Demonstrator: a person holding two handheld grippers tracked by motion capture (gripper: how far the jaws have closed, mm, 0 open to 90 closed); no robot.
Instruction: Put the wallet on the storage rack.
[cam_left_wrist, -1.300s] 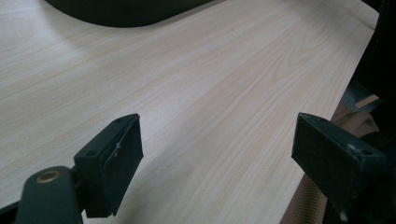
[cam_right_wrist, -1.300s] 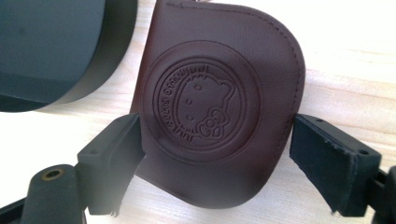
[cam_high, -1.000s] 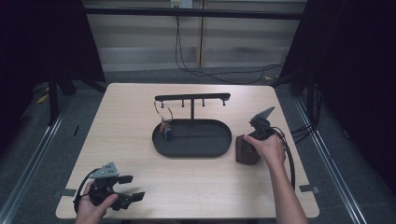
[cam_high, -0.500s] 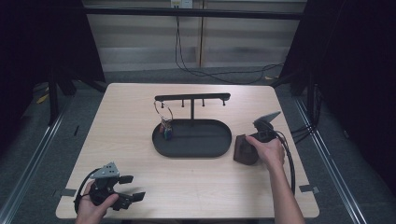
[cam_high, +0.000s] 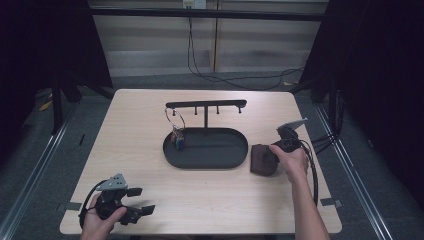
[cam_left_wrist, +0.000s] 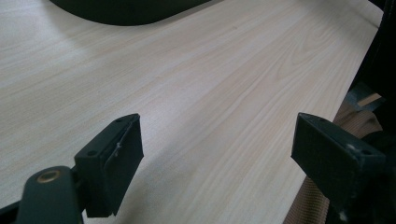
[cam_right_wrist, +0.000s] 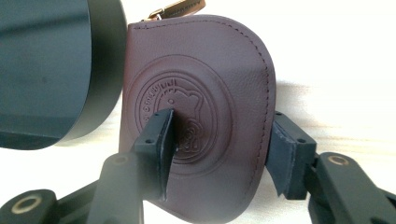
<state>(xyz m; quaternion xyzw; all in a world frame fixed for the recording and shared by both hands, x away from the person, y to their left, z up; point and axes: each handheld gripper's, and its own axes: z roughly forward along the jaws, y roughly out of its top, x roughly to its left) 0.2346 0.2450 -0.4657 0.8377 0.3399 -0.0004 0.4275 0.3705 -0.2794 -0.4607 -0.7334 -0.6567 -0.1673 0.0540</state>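
Observation:
A dark brown leather pouch (cam_right_wrist: 205, 79) with an embossed round logo lies on the table just right of the black oval tray (cam_right_wrist: 42, 70). My right gripper (cam_right_wrist: 219, 126) is down on the pouch with its jaws partly apart. One jaw rests on the logo and the other sits at the pouch's right edge. From the high view, the pouch (cam_high: 261, 159) is under the right gripper (cam_high: 276, 151). My left gripper (cam_high: 142, 200) is held open near the table's front left corner, and between its jaws (cam_left_wrist: 219, 140) there is just bare wood.
The tray (cam_high: 210, 165) carries a T-shaped hanger bar (cam_high: 205, 105) with a key ring and coloured tags (cam_high: 176, 135) hanging at its left end. A corner of the tray (cam_left_wrist: 126, 9) shows ahead of the left gripper. The table's edge is close by.
My right gripper has come down and slightly right onto the pouch. The left gripper has stayed where it was.

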